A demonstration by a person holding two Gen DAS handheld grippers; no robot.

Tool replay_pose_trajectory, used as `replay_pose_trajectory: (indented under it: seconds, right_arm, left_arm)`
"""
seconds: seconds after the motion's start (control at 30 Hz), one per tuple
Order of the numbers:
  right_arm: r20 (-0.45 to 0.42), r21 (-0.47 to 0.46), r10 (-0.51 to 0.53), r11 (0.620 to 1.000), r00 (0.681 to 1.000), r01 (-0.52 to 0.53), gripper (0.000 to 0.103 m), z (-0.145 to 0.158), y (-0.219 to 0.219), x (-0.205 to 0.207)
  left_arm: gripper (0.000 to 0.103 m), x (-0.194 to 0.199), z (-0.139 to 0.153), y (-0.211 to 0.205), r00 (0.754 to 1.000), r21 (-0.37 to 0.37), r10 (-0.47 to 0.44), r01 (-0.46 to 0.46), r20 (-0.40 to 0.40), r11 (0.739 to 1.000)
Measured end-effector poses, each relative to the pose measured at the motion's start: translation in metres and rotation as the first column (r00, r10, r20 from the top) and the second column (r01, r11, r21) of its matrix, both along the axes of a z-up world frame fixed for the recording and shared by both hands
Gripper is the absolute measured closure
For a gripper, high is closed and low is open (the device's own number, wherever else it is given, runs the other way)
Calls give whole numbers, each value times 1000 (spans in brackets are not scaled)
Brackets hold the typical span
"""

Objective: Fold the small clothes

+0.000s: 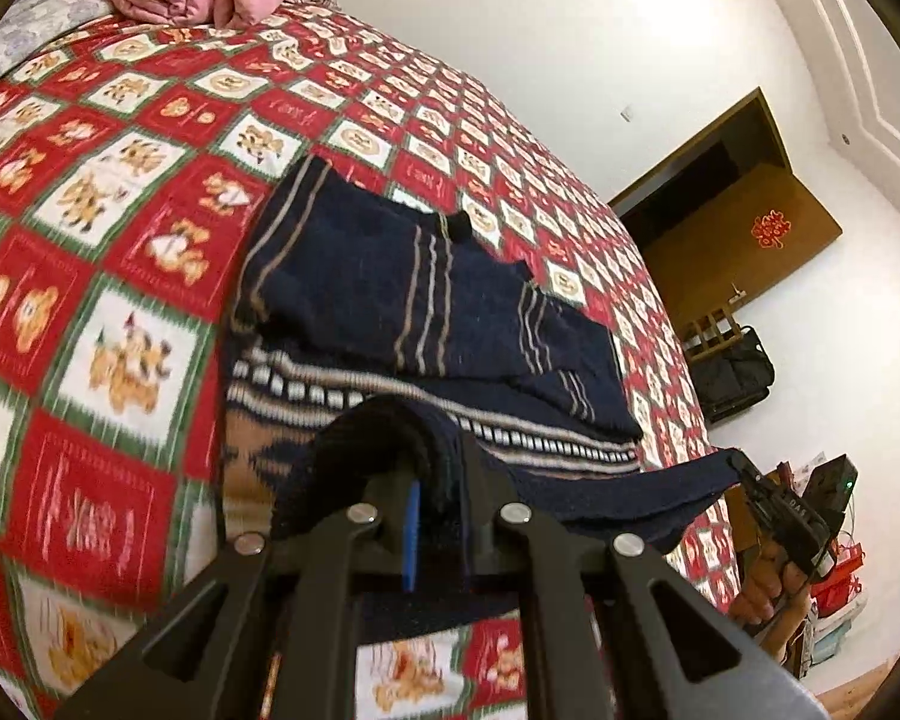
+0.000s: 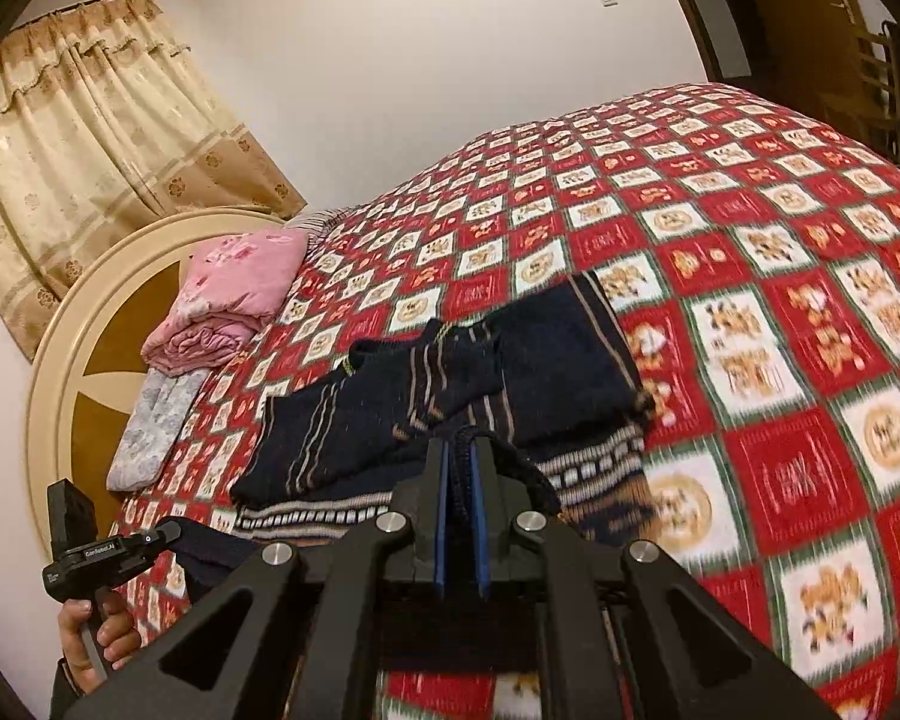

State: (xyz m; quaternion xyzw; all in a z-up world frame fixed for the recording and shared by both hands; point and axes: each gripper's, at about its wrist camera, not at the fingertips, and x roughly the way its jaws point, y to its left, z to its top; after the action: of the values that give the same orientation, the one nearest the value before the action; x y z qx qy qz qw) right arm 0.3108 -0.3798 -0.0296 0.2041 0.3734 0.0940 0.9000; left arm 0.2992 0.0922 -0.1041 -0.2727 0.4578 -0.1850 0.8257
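Note:
A small dark navy knit sweater (image 1: 426, 306) with tan and white patterned bands lies on the red checked bedspread, sleeves folded across its body; it also shows in the right wrist view (image 2: 510, 378). My left gripper (image 1: 435, 468) is shut on the sweater's near hem and lifts it off the bed. My right gripper (image 2: 462, 462) is shut on the same hem at its other corner. The right gripper shows in the left wrist view (image 1: 741, 468), the left gripper in the right wrist view (image 2: 171, 531), with the hem stretched between them.
The red, white and green checked bedspread (image 2: 780, 300) covers the whole bed. A folded pink quilt (image 2: 234, 294) and a grey pillow (image 2: 150, 426) lie by the round headboard (image 2: 60, 372). A brown door (image 1: 744, 228) and a black bag (image 1: 732, 372) stand beyond the bed.

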Motion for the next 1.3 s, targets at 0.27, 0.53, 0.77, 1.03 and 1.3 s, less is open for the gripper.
replay_pose_trajectory:
  seconds: [0.27, 0.53, 0.77, 1.03, 1.3]
  right_arm:
    - [-20, -37, -22, 999, 1000, 21, 96, 0, 0, 62]
    - [-53, -53, -51, 997, 997, 49, 98, -16, -8, 119]
    - [-105, -59, -37, 998, 994, 31, 100, -40, -10, 166]
    - [-156, 2, -12, 1000, 988, 12, 99, -82, -28, 188]
    - [-186, 40, 47, 998, 981, -40, 45, -94, -23, 205]
  left_arm:
    - [93, 52, -1, -1, 1000, -13, 7, -7, -11, 1000]
    - [94, 104, -12, -5, 998, -29, 20, -22, -55, 999]
    - [94, 139, -25, -6, 996, -31, 22, -25, -85, 999]
    - [94, 159, -63, 3, 984, -38, 52, -59, -173, 998]
    - [94, 159, -62, -1, 984, -14, 45, -48, -173, 999]
